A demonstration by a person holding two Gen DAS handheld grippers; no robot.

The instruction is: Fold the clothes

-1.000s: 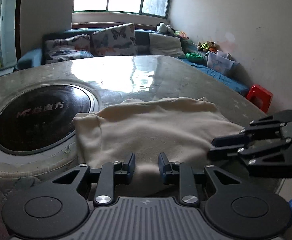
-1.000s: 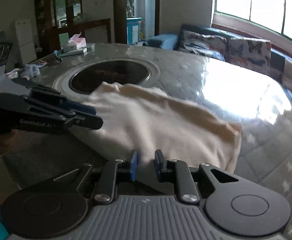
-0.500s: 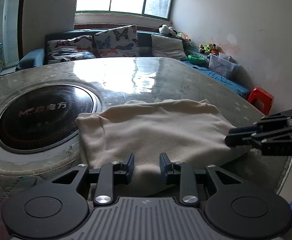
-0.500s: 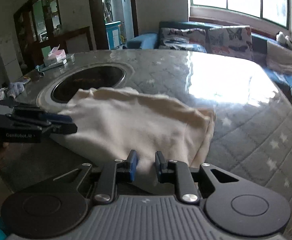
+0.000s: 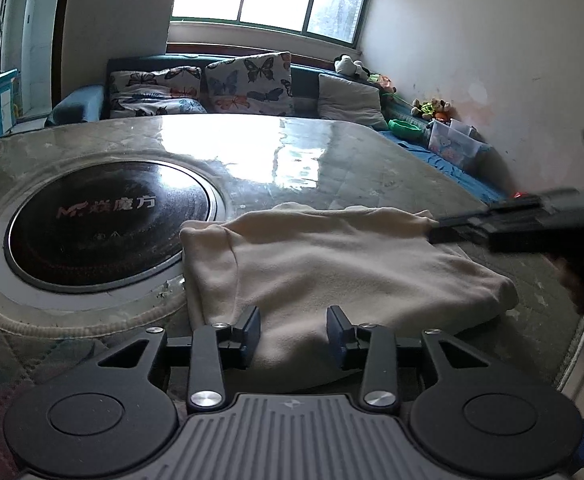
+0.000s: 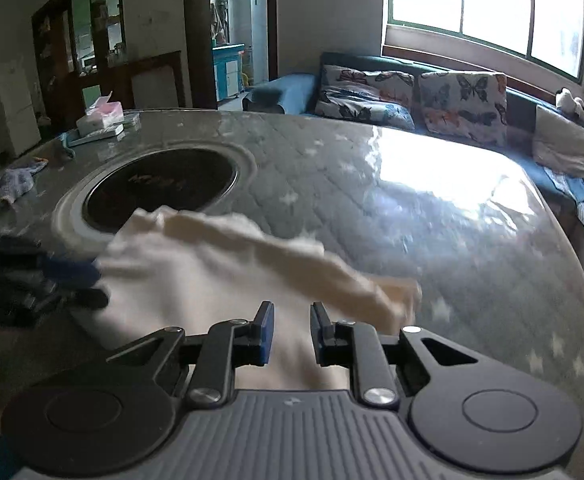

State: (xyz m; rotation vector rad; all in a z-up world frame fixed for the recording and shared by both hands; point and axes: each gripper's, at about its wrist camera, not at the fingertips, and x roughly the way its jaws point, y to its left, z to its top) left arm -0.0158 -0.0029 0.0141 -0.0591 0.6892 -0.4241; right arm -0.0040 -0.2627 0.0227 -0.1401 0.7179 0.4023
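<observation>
A cream garment (image 5: pixel 331 268) lies folded into a rough rectangle near the front edge of the round table; it also shows in the right wrist view (image 6: pixel 220 264). My left gripper (image 5: pixel 293 334) is open, its fingers over the garment's near edge with cloth between them but not pinched. My right gripper (image 6: pixel 290 334) is open over the garment's right end. In the left wrist view the right gripper (image 5: pixel 435 230) appears blurred at the garment's far right corner. In the right wrist view the left gripper (image 6: pixel 88 280) sits at the garment's left edge.
A black round cooktop (image 5: pixel 108 224) is set into the table (image 5: pixel 331 152) left of the garment. A tissue box (image 6: pixel 100 114) and crumpled cloths (image 6: pixel 12 184) lie at the far left. A sofa with butterfly cushions (image 5: pixel 248 84) stands behind, toys and a bin (image 5: pixel 451 144) at right.
Both grippers have opened wider. The right gripper has swung from the garment's near right side toward its far right corner. The garment's right end now lies tucked and flatter.
</observation>
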